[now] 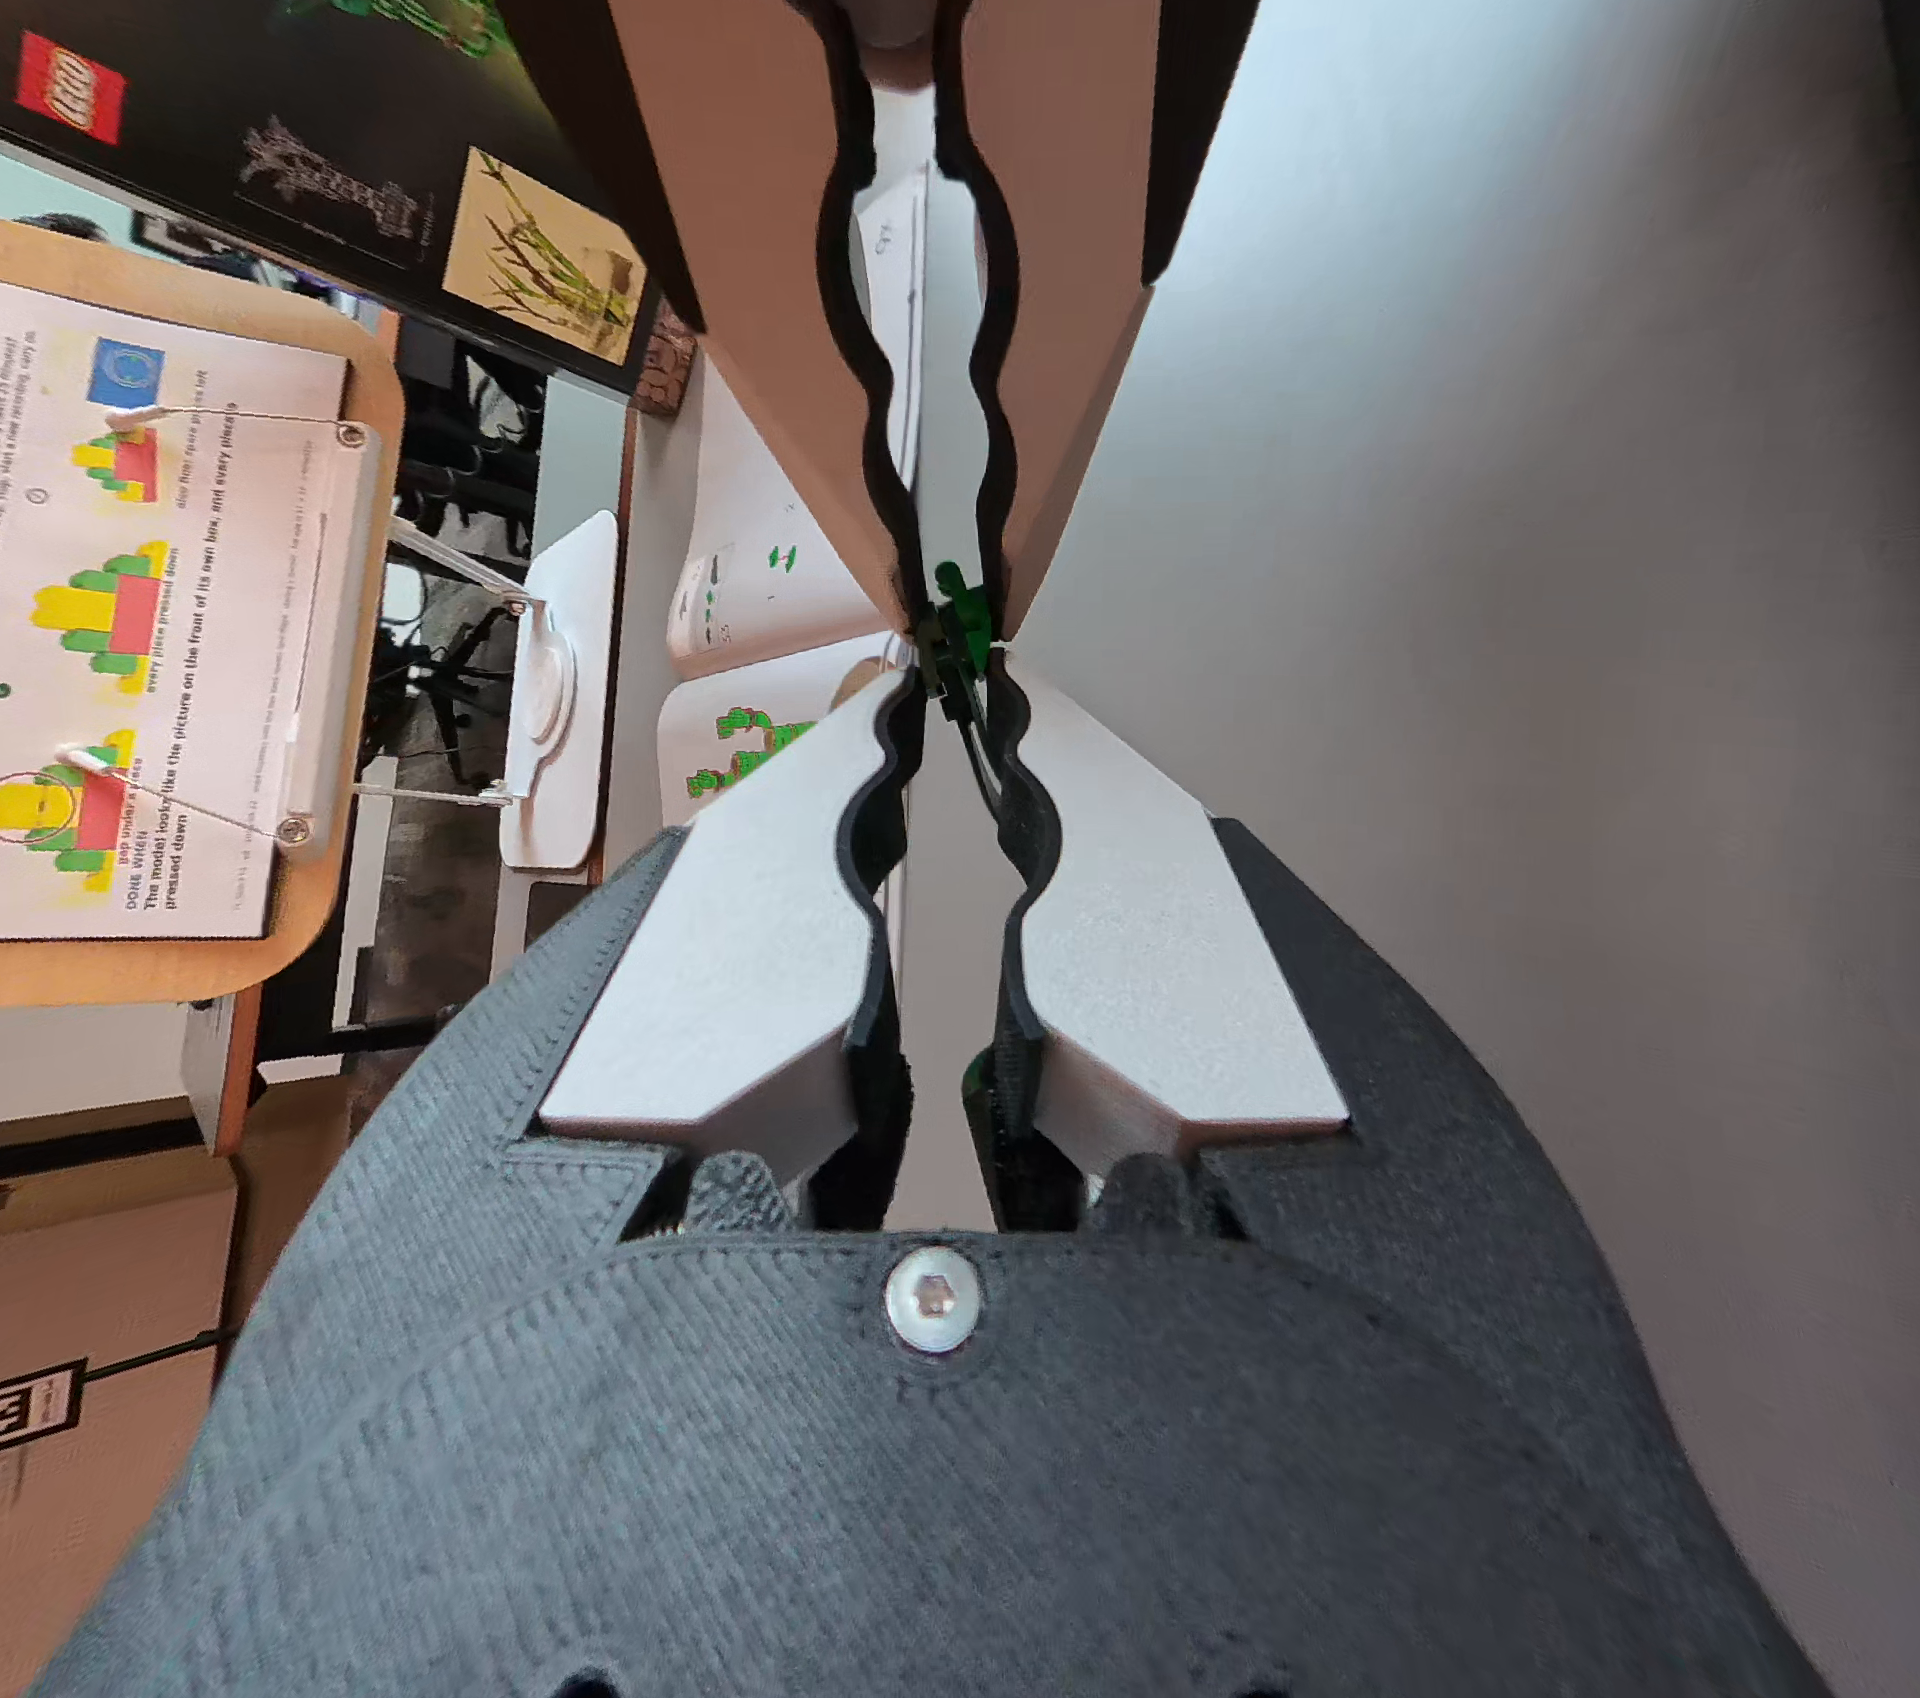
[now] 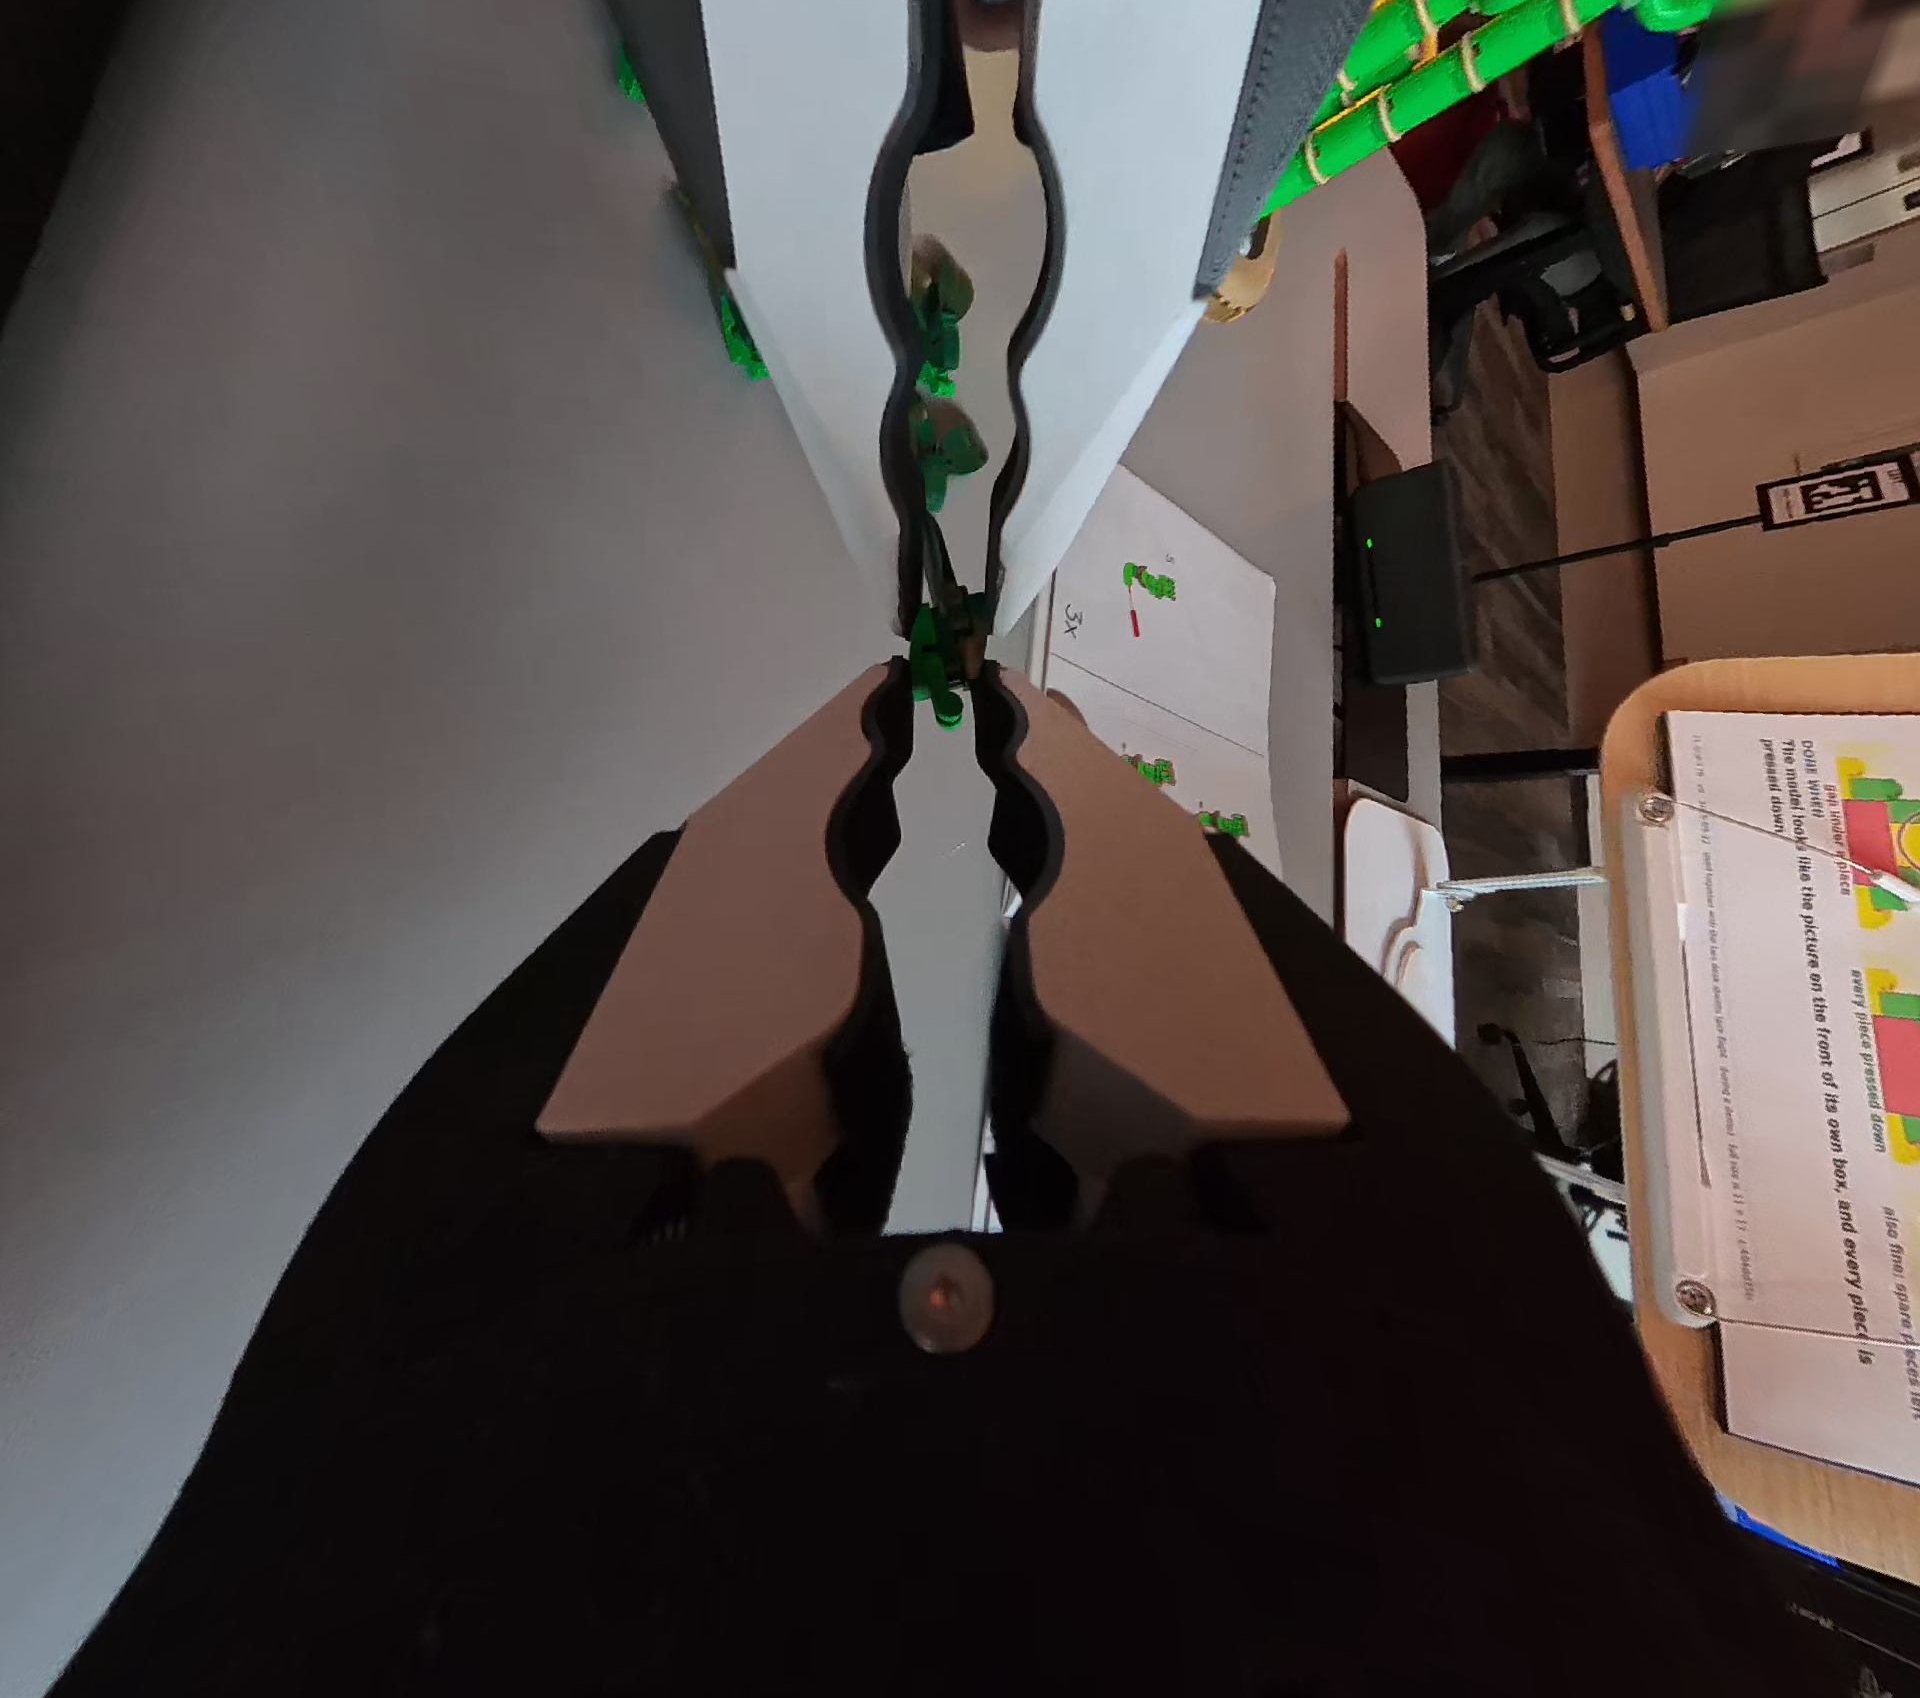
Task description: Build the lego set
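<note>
the left gripper point(image 1: 954, 680), white-fingered, and the right gripper point(image 2: 940, 680), brown-fingered, meet tip to tip, each clamped on the same small green lego piece point(image 1: 954, 625), which hangs between the four fingertips above the white table point(image 1: 1507, 505). the piece is a cluster of bright and dark green parts with a rounded knob sticking out at one end; finer detail is hidden by the black wavy pads.

behind the tips lies the open instruction booklet point(image 2: 1164, 640), with more loose green pieces point(image 2: 940, 401) on the table past the left gripper. a built green bamboo stalk point(image 2: 1455, 38) with tan rings stands farther off. the dark lego box point(image 1: 260, 38) stands beside a wooden board point(image 1: 353, 360) holding a printed sheet. no containers with contents are visible.
</note>
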Demonstrator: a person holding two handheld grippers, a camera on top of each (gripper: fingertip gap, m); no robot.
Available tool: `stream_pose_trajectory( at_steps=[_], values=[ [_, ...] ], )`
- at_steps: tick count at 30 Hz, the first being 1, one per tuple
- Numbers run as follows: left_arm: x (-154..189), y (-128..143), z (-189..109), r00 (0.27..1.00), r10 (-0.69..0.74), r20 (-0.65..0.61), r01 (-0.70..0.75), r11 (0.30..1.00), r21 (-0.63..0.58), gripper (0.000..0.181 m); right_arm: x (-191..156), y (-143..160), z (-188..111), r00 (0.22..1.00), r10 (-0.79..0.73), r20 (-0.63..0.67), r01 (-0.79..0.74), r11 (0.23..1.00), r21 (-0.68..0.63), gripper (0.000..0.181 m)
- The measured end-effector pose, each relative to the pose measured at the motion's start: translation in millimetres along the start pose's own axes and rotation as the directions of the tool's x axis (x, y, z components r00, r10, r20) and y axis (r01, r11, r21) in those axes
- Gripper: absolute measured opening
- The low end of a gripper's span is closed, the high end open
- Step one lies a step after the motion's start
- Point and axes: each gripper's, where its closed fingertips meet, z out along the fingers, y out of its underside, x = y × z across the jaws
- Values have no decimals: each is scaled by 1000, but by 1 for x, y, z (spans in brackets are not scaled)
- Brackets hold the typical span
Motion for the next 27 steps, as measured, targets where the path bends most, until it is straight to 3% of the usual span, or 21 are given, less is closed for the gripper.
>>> stream_pose_trajectory(
  at_steps=[14,17,19,22,25,27],
  values=[
    [1,3,0,1000,-10,-12,10,1000,-10,9,-1,1,3,999,36,20,-36,999,8,9],
    [-12,0,-3,996,-66,57,63,997,55,10,11,-1,-1,997,67,-25,-66,997,49,10],
    [-31,-4,-13,974,-190,120,172,974,145,13,30,-8,-8,987,126,-104,-113,986,125,11],
    [-64,-10,-37,886,-449,119,394,862,319,20,63,0,-23,940,174,-295,-134,980,150,11],
    [-89,-17,-58,710,-703,-44,627,603,492,20,86,-1,-39,866,222,-448,-142,968,205,11],
    [-91,-20,-58,582,-786,-210,756,427,496,20,96,-7,-47,818,272,-507,-167,955,243,10]
  ],
)
